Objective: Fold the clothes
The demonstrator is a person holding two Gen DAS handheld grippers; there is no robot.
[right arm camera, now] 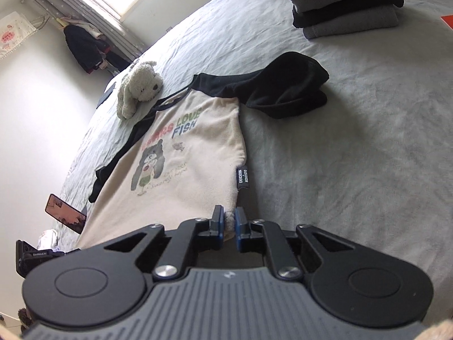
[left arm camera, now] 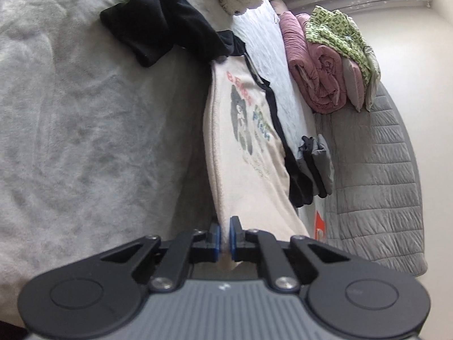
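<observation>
A cream fleece sweatshirt (right arm camera: 195, 153) with black sleeves and a bear print lies face up on the grey bed sheet (right arm camera: 354, 155). My right gripper (right arm camera: 229, 222) is shut on its lower hem corner, near a black side label (right arm camera: 242, 177). My left gripper (left arm camera: 225, 236) is shut on the other hem corner of the sweatshirt (left arm camera: 243, 141), which stretches away from it. One black sleeve (right arm camera: 286, 87) lies bunched to the side; it also shows in the left wrist view (left arm camera: 161, 22).
A white plush dog (right arm camera: 140, 87) sits by the collar. A stack of folded grey and black clothes (right arm camera: 345, 5) lies further up the bed. A pink rolled quilt (left arm camera: 314, 68) and a green patterned cloth (left arm camera: 342, 31) lie at the bed's edge. A phone (right arm camera: 66, 212) lies near the left sleeve.
</observation>
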